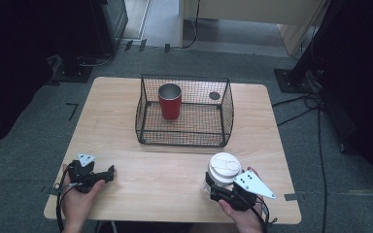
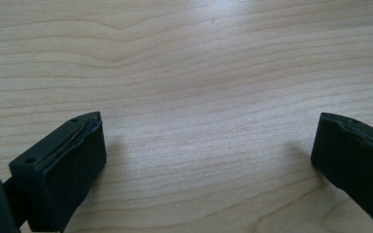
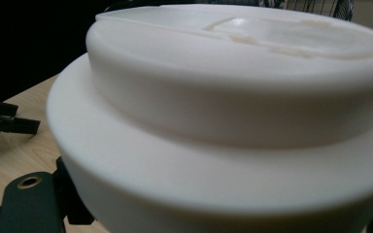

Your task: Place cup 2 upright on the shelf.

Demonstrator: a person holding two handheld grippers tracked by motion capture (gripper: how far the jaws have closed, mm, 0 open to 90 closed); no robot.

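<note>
The right gripper (image 1: 212, 187) has its jaws closed on a white lidded cup (image 1: 223, 168), which stands on the bench (image 1: 175, 170) just in front of the wire basket (image 1: 184, 111). A red tumbler (image 1: 170, 101) stands upright inside the basket. Left of the cup, well apart, the left gripper (image 1: 108, 173) rests with jaws wide, holding nothing.

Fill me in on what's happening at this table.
A person sits at a wooden table with a gripper in each hand. The right gripper is shut on a white lidded cup near the front edge. The left gripper rests on the tabletop with its jaws open and nothing between them. Farther back stands a black wire basket with a red cup upright inside it. The white cup is outside the basket.
</note>
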